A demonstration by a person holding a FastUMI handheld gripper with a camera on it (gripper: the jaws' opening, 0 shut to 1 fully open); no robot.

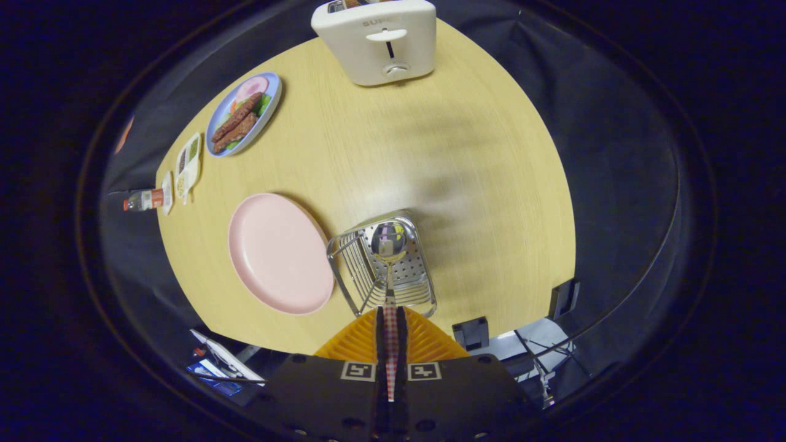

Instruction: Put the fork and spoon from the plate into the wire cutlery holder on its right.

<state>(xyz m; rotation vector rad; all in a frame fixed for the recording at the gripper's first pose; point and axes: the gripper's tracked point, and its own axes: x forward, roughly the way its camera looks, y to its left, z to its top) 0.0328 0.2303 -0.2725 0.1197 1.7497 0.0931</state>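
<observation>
One round wooden table (491,184) carries the whole scene, seen from above along the gripper's fingers. At its far edge stands a white toaster (376,40), its lever facing the camera. Nearer, just ahead and to the left of the fingers, lies the pink plate (276,252), bare of cutlery. Touching or nearly touching the plate's right rim sits the wire cutlery holder (408,279), a chrome frame with a perforated metal base, directly ahead of the fingers.

The gripper (391,322) is closed tight, its two fingers (402,331) pressed together on the red-and-white checked handle of the spoon (389,242). The spoon points straight forward from the fingertips, its shiny bowl hanging over the holder's opening, above the perforated base; whether the bowl touches the metal cannot be told. The fork cannot be made out in the holder or on the plate.

Further back on the left, a blue plate (270,107) holds sausages, a slice of ham and some greens. Beside it, toward the table's left edge, lies a small white divided dish (188,164) with seasonings, and next to that a small bottle (144,199) with a red cap lies on its side, jutting out past the table's edge.
</observation>
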